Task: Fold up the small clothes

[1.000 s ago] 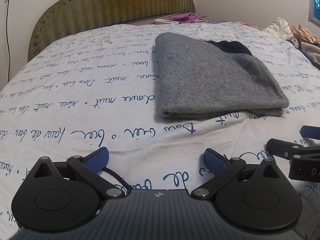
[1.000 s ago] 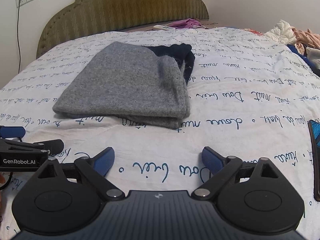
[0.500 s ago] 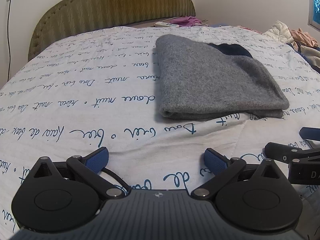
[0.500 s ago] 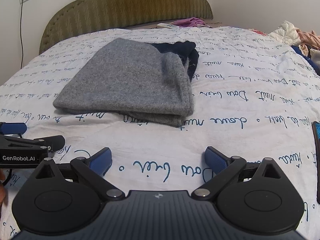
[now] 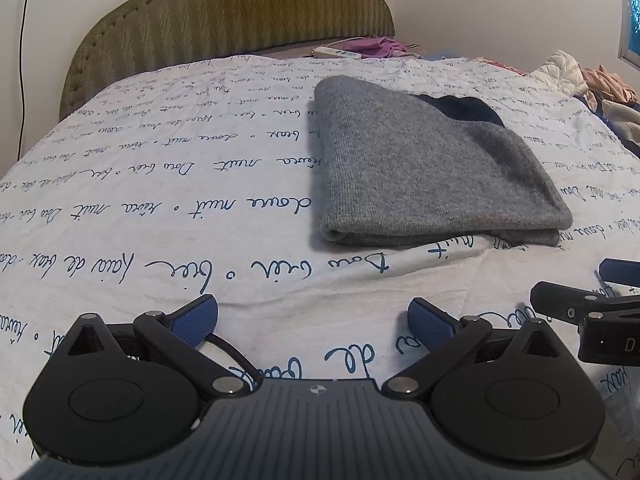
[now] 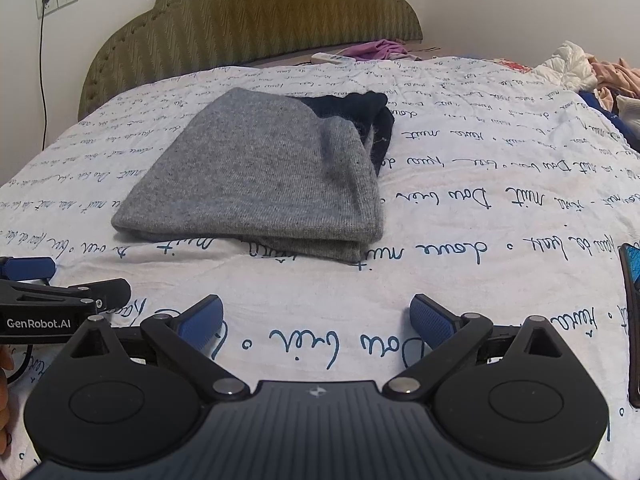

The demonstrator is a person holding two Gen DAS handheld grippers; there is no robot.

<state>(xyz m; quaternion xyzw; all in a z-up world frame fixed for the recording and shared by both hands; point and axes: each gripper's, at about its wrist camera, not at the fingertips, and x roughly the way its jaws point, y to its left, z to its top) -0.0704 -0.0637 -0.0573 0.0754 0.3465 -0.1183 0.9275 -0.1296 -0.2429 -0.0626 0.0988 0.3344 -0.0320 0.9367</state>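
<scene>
A folded grey garment [image 5: 432,168], a dark navy piece [image 6: 360,110] showing at its far edge, is lying on the script-printed bedspread [image 5: 160,184] as the left gripper [image 5: 312,320] and right gripper [image 6: 316,320] are hovering just short of it, jaws spread wide, holding nothing.

A home bedroom: padded headboard [image 5: 240,20], script-printed bedspread [image 5: 160,200]
</scene>
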